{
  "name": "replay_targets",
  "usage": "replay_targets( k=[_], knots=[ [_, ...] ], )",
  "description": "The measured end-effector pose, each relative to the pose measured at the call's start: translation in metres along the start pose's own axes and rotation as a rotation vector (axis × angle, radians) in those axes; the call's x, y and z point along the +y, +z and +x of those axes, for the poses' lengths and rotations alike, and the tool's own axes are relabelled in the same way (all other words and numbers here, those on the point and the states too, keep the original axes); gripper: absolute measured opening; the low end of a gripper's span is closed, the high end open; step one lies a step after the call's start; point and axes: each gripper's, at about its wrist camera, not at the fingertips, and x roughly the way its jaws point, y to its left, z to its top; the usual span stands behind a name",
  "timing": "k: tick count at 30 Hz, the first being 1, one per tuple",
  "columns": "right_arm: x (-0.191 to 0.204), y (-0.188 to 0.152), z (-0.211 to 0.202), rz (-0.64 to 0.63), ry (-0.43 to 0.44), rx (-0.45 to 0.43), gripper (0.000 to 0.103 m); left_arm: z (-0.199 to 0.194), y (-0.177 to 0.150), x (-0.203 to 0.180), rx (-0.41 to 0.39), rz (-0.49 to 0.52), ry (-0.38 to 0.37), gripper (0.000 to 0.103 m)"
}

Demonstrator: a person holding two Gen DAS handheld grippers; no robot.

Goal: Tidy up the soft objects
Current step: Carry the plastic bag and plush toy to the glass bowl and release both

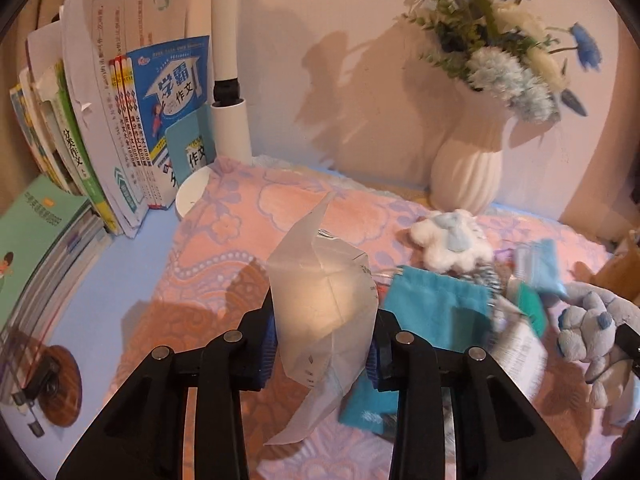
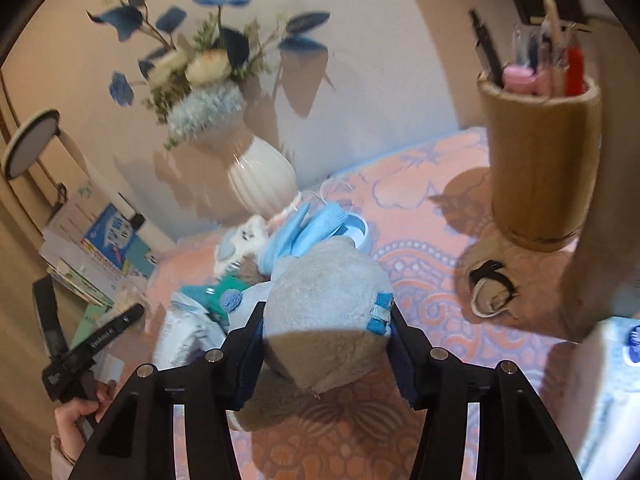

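Observation:
My left gripper (image 1: 325,320) is shut on a frosted translucent plastic bag (image 1: 320,280), which it holds upright above the pink patterned blanket (image 1: 240,240). My right gripper (image 2: 326,312) is shut on a grey plush toy (image 2: 324,276) with a blue ribbon; that toy also shows at the right of the left wrist view (image 1: 596,328). Behind the bag a pile of soft items lies on the blanket: a white and blue plush (image 1: 448,240), a teal cloth pouch (image 1: 436,304) and packets. Blue face masks (image 2: 316,228) lie just beyond the grey plush.
A white ribbed vase (image 1: 468,176) of blue and white flowers stands at the back wall. Books (image 1: 112,120) and a white lamp post (image 1: 228,60) fill the back left. A tan pen holder (image 2: 540,160) stands at the right. A hand (image 2: 76,412) grips the left tool's handle.

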Motion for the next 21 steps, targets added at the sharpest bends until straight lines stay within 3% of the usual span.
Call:
replay_targets(
  k=[11, 21],
  knots=[
    [0.003, -0.018, -0.061, -0.005, 0.009, -0.003, 0.054, -0.055, -0.026, -0.045, 0.041, 0.047, -0.131, 0.032],
    [-0.033, -0.027, -0.147, 0.011, -0.030, -0.109, 0.054, -0.097, -0.055, -0.150, 0.051, 0.197, -0.264, 0.032]
  ],
)
